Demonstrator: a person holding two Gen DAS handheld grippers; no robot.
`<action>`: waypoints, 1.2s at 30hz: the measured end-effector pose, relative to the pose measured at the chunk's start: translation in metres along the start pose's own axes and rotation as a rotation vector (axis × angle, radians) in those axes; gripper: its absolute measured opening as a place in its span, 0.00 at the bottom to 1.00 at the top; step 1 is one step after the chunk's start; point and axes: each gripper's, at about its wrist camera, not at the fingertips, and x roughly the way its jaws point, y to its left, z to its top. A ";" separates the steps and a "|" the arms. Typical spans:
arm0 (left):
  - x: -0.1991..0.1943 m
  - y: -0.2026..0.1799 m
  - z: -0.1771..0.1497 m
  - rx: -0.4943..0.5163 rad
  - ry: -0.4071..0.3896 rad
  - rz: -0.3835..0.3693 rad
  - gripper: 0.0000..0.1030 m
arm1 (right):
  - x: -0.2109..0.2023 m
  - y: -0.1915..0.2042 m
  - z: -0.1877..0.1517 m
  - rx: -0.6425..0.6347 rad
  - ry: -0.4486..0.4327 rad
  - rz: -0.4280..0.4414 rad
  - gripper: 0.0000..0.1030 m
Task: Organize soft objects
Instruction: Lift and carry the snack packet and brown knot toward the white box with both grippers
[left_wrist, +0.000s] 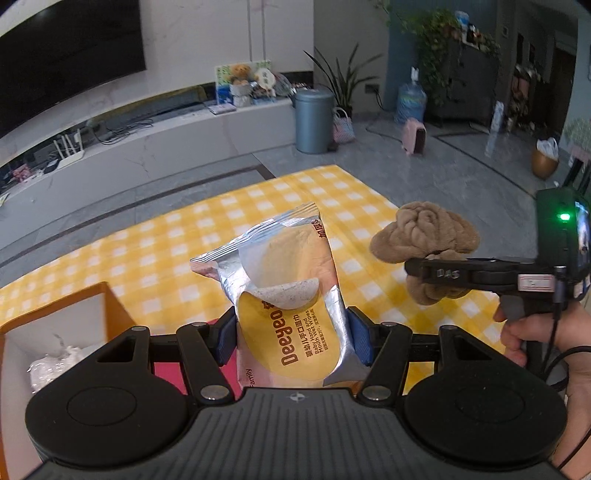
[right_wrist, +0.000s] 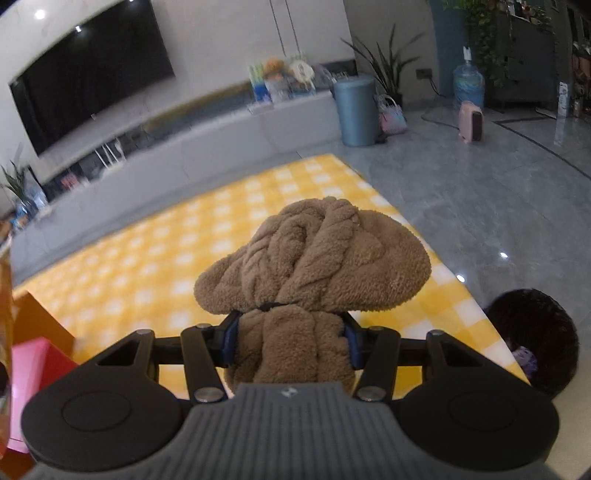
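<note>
Both grippers loaded, held up over the yellow checked mat (left_wrist: 155, 251).
Left gripper (left_wrist: 291, 339) clamps a wet-wipes pack (left_wrist: 288, 280) btwn its blue pads; right gripper (right_wrist: 290, 338) squeezes a brown fleece bundle (right_wrist: 314, 258). Orange box (left_wrist: 110, 306) at lower left, dark basket (right_wrist: 535, 339) beside mat's right edge.

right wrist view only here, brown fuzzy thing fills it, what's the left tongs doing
Observer: The left tongs are shut on a silver and yellow wet wipes pack, lifted above the yellow checked cloth.
Operator: any bin on that side
Observer: Yes, an orange box with a white inside sits at the lower left, something white and crumpled in it.
Operator: how does my grip look from there
Observer: The right tongs clamp the brown plush bundle across its narrow middle; it bulges above and below.
</note>
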 end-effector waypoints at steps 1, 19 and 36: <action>-0.004 0.005 -0.001 -0.009 -0.009 0.003 0.68 | -0.004 0.003 0.002 -0.001 -0.014 0.017 0.51; -0.074 0.159 -0.060 -0.375 -0.195 0.124 0.66 | -0.057 0.111 0.001 -0.154 -0.147 0.315 0.51; -0.094 0.249 -0.117 -0.538 -0.223 0.073 0.65 | -0.026 0.305 -0.033 -0.462 0.047 0.457 0.51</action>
